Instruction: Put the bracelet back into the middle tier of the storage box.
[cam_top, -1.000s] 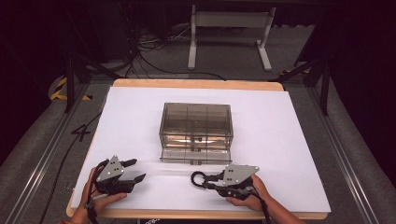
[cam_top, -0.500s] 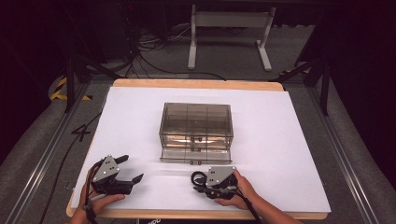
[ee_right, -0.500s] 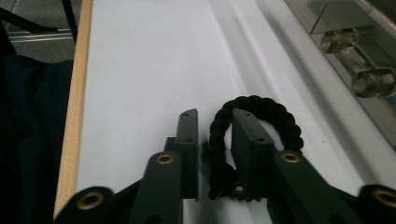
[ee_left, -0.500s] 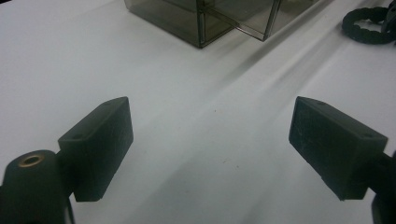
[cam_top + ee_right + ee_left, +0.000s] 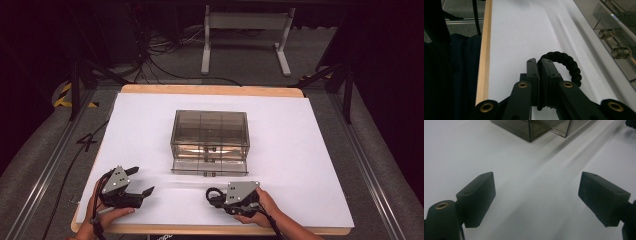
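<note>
A smoky see-through drawer unit point(image 5: 210, 135) stands mid-table, its bottom drawer point(image 5: 210, 167) pulled out a little. In the right gripper view the drawer's clear knobs point(image 5: 615, 43) pass at the right. My right gripper point(image 5: 216, 196) lies near the front edge, just in front of the drawers, and points left. It is shut on a black braided loop point(image 5: 567, 62), whose arc curls out past the fingertips point(image 5: 532, 65). My left gripper point(image 5: 138, 182) rests at the front left, open with nothing between its fingers point(image 5: 477, 196). The unit's corner point(image 5: 531, 128) shows beyond them.
White paper covers the table point(image 5: 310, 150), with a wooden edge point(image 5: 484, 57) along the front. A dark sleeve lies beyond that edge in the right gripper view. Past the far edge, cables and a metal stand point(image 5: 245, 30) are on the floor.
My right gripper has shifted a little to the left along the front edge, still holding the loop. The left gripper has barely moved and remains open.
</note>
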`<control>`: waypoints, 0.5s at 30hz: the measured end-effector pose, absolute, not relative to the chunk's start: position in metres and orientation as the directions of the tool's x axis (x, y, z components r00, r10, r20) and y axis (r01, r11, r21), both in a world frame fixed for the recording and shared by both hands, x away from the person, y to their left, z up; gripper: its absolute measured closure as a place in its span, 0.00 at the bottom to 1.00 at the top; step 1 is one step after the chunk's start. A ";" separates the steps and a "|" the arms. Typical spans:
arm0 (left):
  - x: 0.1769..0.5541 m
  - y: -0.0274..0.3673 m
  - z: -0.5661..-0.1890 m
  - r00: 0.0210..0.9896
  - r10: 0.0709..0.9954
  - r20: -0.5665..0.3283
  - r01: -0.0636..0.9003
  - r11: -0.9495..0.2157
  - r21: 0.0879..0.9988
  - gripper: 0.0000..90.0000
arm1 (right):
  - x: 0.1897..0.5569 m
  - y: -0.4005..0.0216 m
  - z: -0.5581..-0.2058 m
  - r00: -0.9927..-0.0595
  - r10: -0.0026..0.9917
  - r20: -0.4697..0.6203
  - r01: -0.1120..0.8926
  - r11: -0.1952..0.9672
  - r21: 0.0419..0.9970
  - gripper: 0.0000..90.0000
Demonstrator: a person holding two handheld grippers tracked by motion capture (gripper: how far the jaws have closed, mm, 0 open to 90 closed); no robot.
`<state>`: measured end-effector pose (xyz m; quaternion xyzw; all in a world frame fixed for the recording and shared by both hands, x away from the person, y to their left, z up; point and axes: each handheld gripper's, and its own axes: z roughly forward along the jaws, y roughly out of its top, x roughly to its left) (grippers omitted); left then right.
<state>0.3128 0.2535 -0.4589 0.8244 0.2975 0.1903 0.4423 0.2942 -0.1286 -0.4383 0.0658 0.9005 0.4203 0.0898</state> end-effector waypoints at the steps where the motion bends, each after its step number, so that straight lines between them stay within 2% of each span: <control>1: 0.313 0.254 -0.459 0.751 0.659 0.051 0.322 -0.432 0.843 0.17 | 0.294 -0.129 -0.438 -0.975 0.194 -0.106 0.043 0.638 0.769 0.95; 15: 0.311 0.253 -0.457 0.741 0.669 0.062 0.313 -0.426 0.849 0.16 | 0.284 -0.138 -0.421 -0.976 0.184 -0.119 0.013 0.592 0.806 0.95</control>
